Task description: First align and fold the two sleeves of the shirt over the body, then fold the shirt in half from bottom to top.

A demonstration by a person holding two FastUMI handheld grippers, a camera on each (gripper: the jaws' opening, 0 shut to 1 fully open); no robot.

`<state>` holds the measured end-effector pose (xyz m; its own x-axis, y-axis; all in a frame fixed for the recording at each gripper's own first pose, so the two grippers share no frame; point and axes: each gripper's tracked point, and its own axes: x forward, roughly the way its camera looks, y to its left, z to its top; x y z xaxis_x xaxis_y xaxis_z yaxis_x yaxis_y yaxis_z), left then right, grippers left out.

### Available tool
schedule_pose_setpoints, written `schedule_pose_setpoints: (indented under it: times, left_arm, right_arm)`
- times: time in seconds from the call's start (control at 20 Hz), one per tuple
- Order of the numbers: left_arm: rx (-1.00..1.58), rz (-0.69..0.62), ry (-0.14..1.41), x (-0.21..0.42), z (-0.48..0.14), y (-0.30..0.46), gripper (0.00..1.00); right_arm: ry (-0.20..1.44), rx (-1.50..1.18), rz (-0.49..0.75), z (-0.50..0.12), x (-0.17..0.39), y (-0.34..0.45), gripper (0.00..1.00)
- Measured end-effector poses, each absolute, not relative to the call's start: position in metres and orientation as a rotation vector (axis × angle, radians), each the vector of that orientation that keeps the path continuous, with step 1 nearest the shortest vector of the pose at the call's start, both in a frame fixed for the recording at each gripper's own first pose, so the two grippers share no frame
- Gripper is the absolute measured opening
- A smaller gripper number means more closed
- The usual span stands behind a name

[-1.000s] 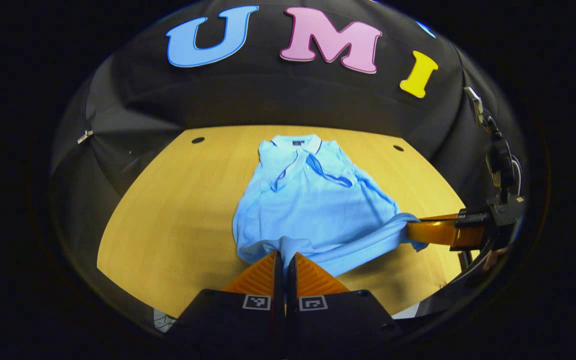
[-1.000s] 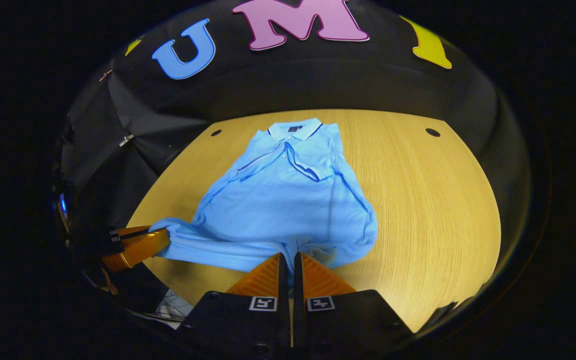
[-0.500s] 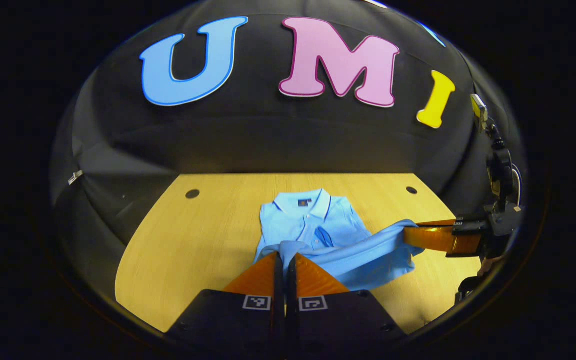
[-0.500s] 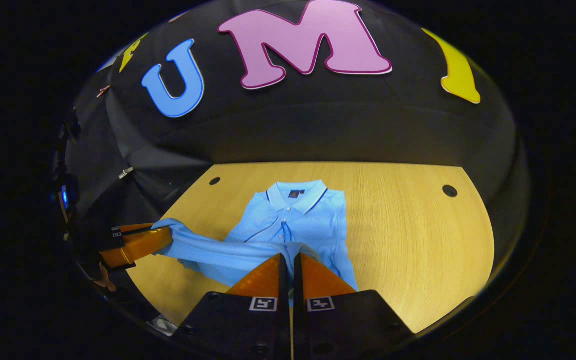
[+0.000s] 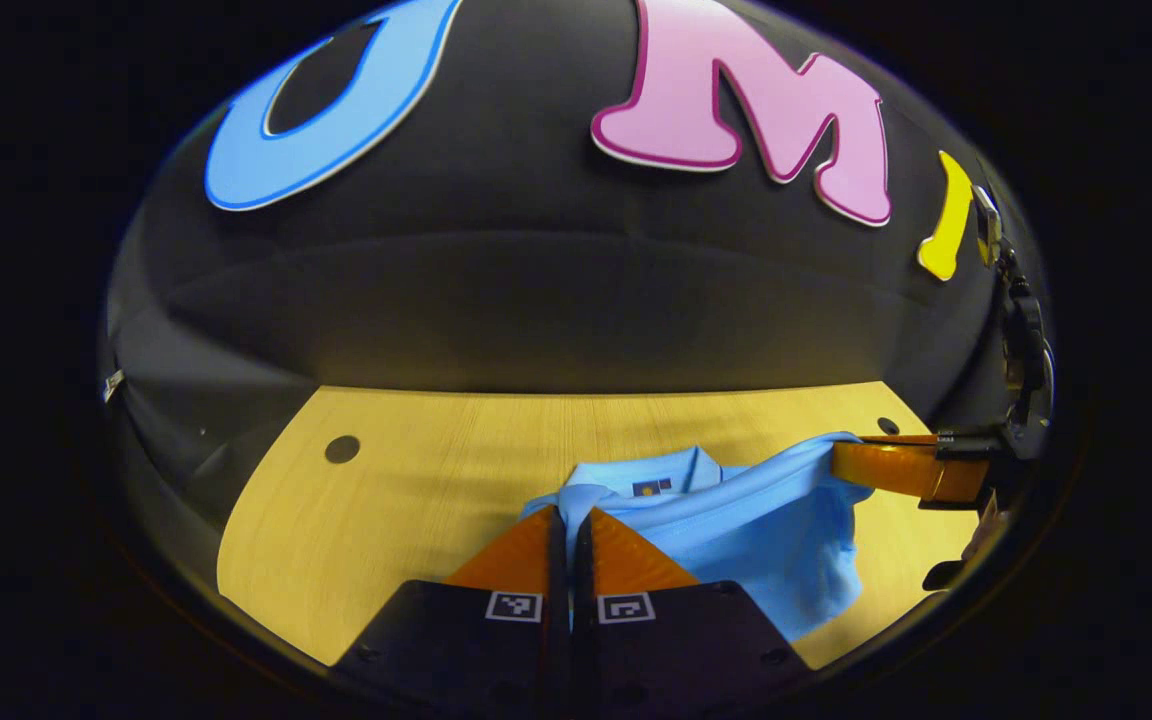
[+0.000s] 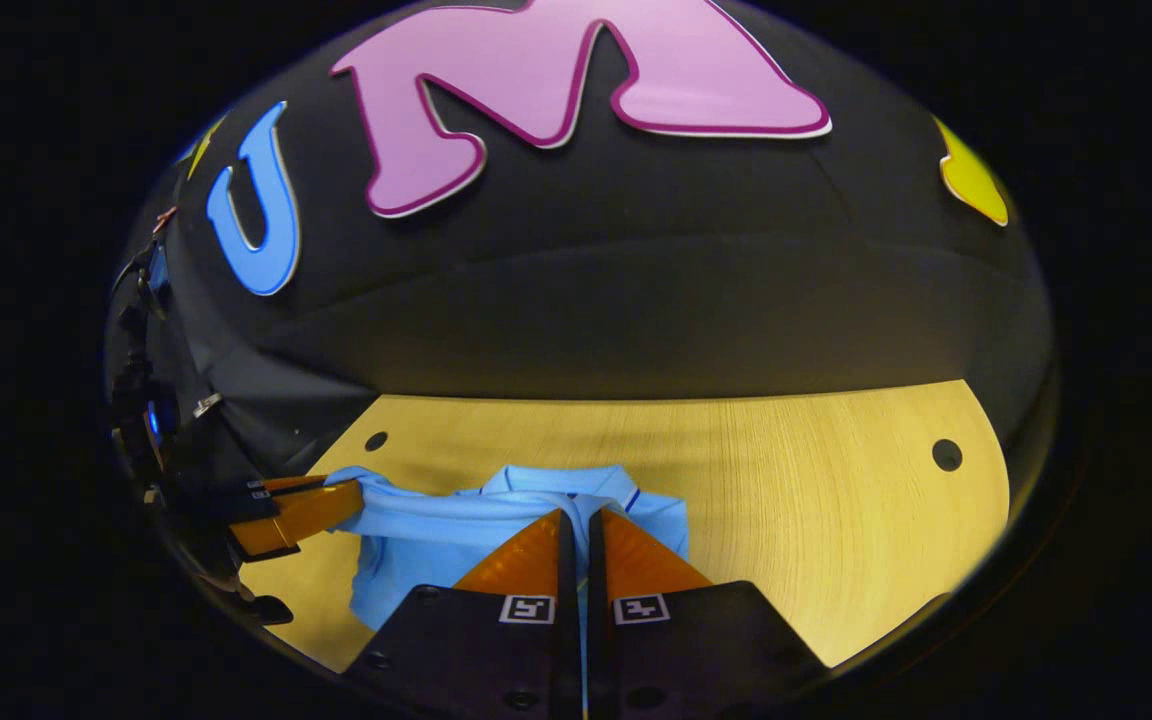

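1. The left hand-held gripper (image 5: pixel 569 512) and the right hand-held gripper (image 6: pixel 576 512) carried the hem of the shirt (image 5: pixel 776 530) from the near end up toward the collar (image 5: pixel 651 478).
2. The long, flat body seen a second ago went under the raised lower half; the hem came to hang just short of the collar.
3. Both cameras moved closer to the wall, so less of the surface (image 6: pixel 816 500) showed.
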<state>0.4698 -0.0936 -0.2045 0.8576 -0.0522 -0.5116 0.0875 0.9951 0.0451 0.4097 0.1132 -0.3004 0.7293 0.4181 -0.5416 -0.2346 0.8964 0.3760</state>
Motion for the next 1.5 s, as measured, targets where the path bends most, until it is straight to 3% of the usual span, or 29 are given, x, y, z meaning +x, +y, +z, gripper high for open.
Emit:
schedule_pose_setpoints:
  times: [0.35, 0.4, 0.45, 0.55, 0.6, 0.65, 0.8, 0.9, 1.35, 1.5]
  left_arm:
    - [0.026, -0.092, 0.539, 0.551, -0.265, -0.086, 0.06]
    - [0.038, -0.097, 0.541, 0.556, -0.273, -0.086, 0.11]
    - [0.042, -0.089, 0.55, 0.559, -0.281, -0.084, 0.06]
    - [0.05, -0.06, 0.572, 0.56, -0.291, -0.081, 0.14]
    - [0.065, -0.044, 0.576, 0.555, -0.287, -0.079, 0.21]
    - [0.065, -0.05, 0.564, 0.555, -0.284, -0.079, 0.41]
    - [0.025, -0.063, 0.484, 0.542, -0.245, -0.088, 1.0]
    - [0.022, -0.054, 0.414, 0.525, -0.209, -0.089, 0.98]
    - [0.001, -0.038, 0.224, 0.344, -0.077, -0.094, 0.97]
    - [-0.005, -0.028, 0.171, 0.271, -0.039, -0.092, 0.97]
  right_arm:
    - [0.688, 0.263, 0.292, -0.374, 0.469, 0.118, 0.06]
    - [0.682, 0.254, 0.285, -0.38, 0.473, 0.119, 0.07]
    - [0.679, 0.243, 0.28, -0.385, 0.475, 0.121, 0.06]
    - [0.689, 0.217, 0.286, -0.391, 0.471, 0.124, 0.08]
    - [0.698, 0.194, 0.289, -0.393, 0.468, 0.123, 0.2]
    - [0.688, 0.182, 0.299, -0.388, 0.463, 0.124, 0.24]
    - [0.647, 0.168, 0.298, -0.363, 0.447, 0.116, 0.69]
    - [0.606, 0.163, 0.29, -0.341, 0.436, 0.109, 0.99]
    - [0.369, 0.14, 0.184, -0.165, 0.32, 0.036, 0.98]
    - [0.301, 0.137, 0.148, -0.139, 0.277, 0.021, 0.98]
